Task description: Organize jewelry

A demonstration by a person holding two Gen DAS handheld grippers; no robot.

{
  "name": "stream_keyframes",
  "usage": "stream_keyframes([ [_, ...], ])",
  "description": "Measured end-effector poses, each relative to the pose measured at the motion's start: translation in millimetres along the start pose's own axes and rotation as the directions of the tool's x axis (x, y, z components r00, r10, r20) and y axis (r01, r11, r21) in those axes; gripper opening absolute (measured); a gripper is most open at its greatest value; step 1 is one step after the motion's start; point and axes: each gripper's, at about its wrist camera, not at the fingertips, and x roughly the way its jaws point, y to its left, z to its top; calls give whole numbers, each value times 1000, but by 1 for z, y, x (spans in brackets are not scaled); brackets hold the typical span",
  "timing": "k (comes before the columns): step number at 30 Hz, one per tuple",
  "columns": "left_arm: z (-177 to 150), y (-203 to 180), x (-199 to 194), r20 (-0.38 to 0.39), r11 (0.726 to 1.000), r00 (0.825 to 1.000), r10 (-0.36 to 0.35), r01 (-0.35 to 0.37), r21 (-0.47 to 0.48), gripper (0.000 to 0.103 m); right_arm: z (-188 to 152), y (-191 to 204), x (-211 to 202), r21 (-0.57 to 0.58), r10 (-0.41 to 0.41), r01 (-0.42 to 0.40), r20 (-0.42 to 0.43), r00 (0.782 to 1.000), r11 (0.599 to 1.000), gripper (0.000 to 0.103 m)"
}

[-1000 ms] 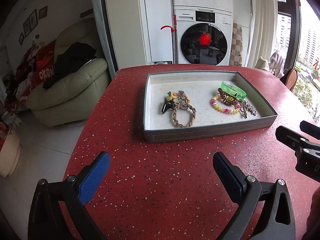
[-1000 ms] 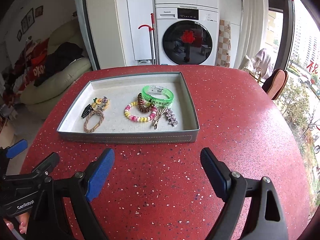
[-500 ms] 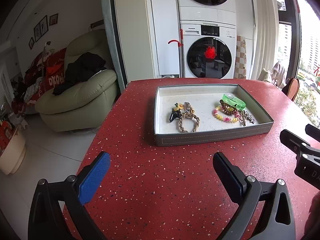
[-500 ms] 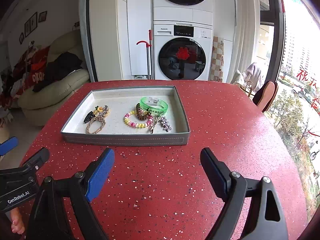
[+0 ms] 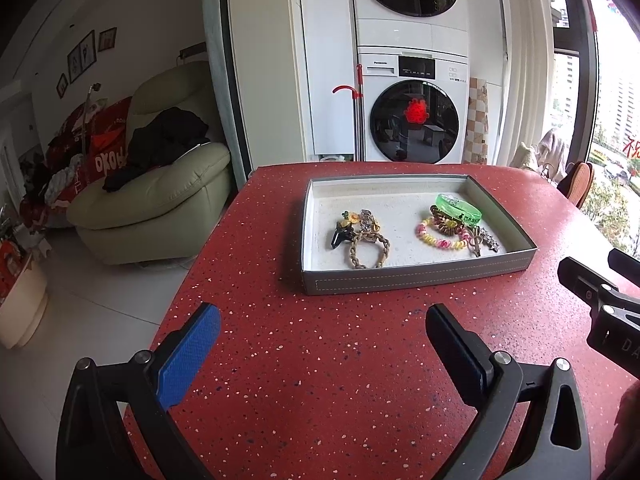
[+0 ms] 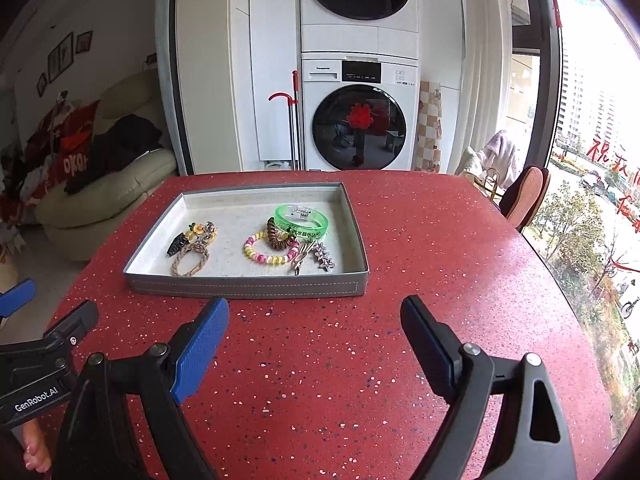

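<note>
A grey tray (image 5: pixel 416 279) (image 6: pixel 244 286) sits on the red speckled table (image 5: pixel 320 360) (image 6: pixel 340 360). Inside it lie a green bangle (image 5: pixel 460 210) (image 6: pixel 301 219), a pink-and-yellow bead bracelet (image 5: pixel 440 239) (image 6: pixel 266 254), a brown hair tie (image 6: pixel 277 236), a braided rope bracelet (image 5: pixel 369 250) (image 6: pixel 191 261), a black clip (image 5: pixel 341 237) (image 6: pixel 177 243) and a silver star clip (image 5: pixel 489 240) (image 6: pixel 324 259). My left gripper (image 5: pixel 322 326) stands open above the table, short of the tray, nothing between its fingers. My right gripper (image 6: pixel 314 320) is likewise open and empty, close to the tray's front wall.
A stacked washer and dryer (image 5: pixel 412 108) stand behind the table. A pale green armchair (image 5: pixel 152 200) with dark clothes is at the left. A window (image 6: pixel 592 160) and a chair back (image 6: pixel 526 194) are at the right. Bare table surrounds the tray.
Both grippers have drawn back from the tray and tilted up, so the tray sits farther away and more of the room shows. Both stayed open. The jewelry has not moved.
</note>
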Motion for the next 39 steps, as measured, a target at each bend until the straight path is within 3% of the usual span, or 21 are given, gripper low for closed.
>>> stream_keyframes([
  [39, -2, -1, 0, -2, 1000, 1000, -7, 7, -11, 103, 3, 2, -3, 3, 2, -2, 1, 1000, 1000, 90],
])
